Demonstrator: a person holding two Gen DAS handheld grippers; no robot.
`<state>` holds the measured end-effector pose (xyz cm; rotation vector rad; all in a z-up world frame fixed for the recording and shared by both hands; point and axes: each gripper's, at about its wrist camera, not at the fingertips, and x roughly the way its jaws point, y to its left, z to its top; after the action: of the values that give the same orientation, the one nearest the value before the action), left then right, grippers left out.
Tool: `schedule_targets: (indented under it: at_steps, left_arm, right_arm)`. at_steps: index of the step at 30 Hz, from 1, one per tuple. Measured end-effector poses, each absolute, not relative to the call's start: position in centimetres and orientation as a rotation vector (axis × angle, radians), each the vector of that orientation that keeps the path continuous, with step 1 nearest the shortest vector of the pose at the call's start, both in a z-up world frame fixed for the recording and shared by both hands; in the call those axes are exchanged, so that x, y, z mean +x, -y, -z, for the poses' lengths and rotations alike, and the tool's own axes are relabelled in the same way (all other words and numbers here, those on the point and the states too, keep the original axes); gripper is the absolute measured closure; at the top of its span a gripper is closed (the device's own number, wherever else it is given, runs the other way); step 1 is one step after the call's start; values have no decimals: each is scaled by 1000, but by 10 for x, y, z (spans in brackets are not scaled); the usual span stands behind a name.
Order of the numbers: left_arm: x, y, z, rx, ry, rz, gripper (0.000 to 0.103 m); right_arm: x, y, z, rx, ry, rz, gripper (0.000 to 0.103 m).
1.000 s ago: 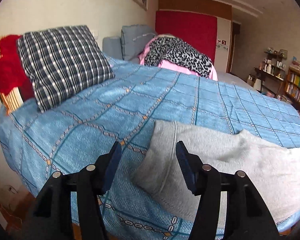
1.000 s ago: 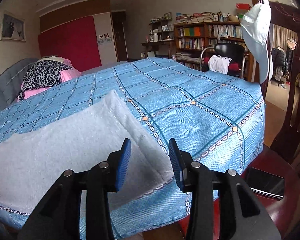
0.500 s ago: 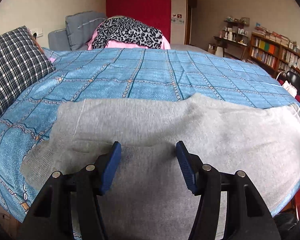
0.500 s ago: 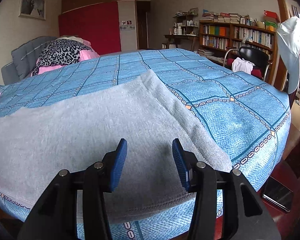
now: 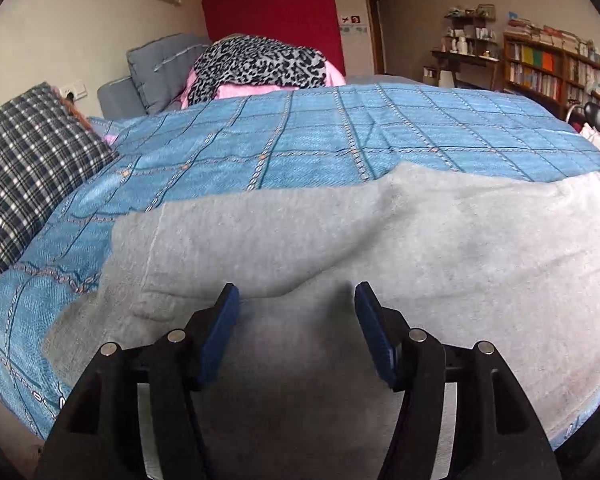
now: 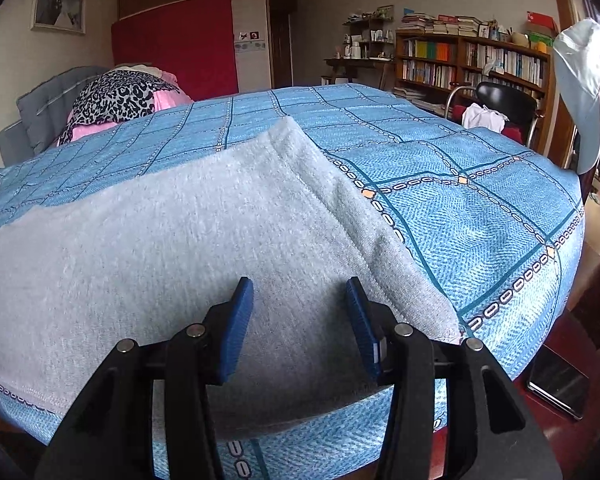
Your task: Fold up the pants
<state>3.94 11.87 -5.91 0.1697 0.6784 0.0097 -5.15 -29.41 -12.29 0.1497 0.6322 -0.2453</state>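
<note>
Grey sweatpants [image 5: 340, 240] lie spread flat along the near edge of a bed with a blue patterned cover [image 5: 340, 140]. My left gripper [image 5: 296, 320] is open and empty, hovering over the waist end of the pants, above a fold line. In the right wrist view the pants [image 6: 180, 232] show their leg end with a stitched hem. My right gripper [image 6: 300, 316] is open and empty over that leg end, near its front corner. The near edge of the pants is hidden behind both grippers.
A plaid pillow [image 5: 28, 160] lies at the bed's left. A leopard and pink clothes pile [image 5: 260, 68] sits at the far end. A black chair [image 6: 500, 108], bookshelves [image 6: 472, 64] and a phone [image 6: 560, 384] on a red surface stand right.
Both grippers swung from the bed's outer corners inward and now sit over the pants. Over the last half second they edged slightly forward. Both stayed open.
</note>
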Motion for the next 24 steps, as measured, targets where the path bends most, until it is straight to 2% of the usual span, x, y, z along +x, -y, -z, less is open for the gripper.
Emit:
schedule_targets:
  at_steps: [5, 14, 16, 20, 24]
  left_arm:
    - [42, -65, 49, 209, -642, 140, 36]
    - [62, 12, 61, 230, -696, 333, 36]
    - [68, 20, 71, 249, -725, 330, 36]
    - [75, 23, 84, 236, -742, 311, 26]
    - [79, 22, 80, 224, -762, 295, 25]
  right_arm:
    - [-50, 282, 113, 142, -601, 208, 54]
    - [-41, 279, 127, 142, -603, 182, 50]
    - [-41, 279, 130, 135, -597, 177, 50]
    - [-44, 279, 132, 133, -575, 169, 49]
    - [-61, 290, 127, 205, -531, 137, 49]
